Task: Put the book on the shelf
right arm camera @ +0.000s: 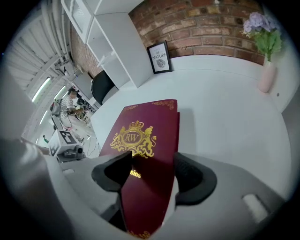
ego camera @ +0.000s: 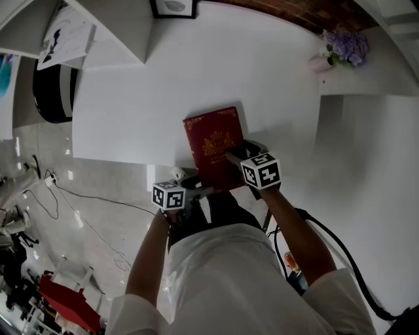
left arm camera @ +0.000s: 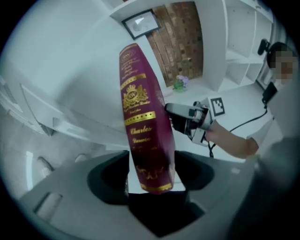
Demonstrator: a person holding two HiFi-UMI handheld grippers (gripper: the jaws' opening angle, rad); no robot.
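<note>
Book [ego camera: 213, 147] is clamped by the right gripper [ego camera: 237, 157]; the left gripper [ego camera: 203, 192] is spread wide around its end, not pressing.

A white table [right arm camera: 225, 103] meets a brick wall [right arm camera: 211, 28] (framed print [right arm camera: 159, 57], purple flowers [right arm camera: 262, 26] there), white shelving [right arm camera: 112, 37] beside.

Lower corner of the book [ego camera: 213, 147] hidden behind the right gripper [ego camera: 236, 158] in the head view, its near end cut off by the right gripper view's bottom edge, small spine lettering too blurred to read, framed picture [ego camera: 174, 8] cropped at the head view's top.
</note>
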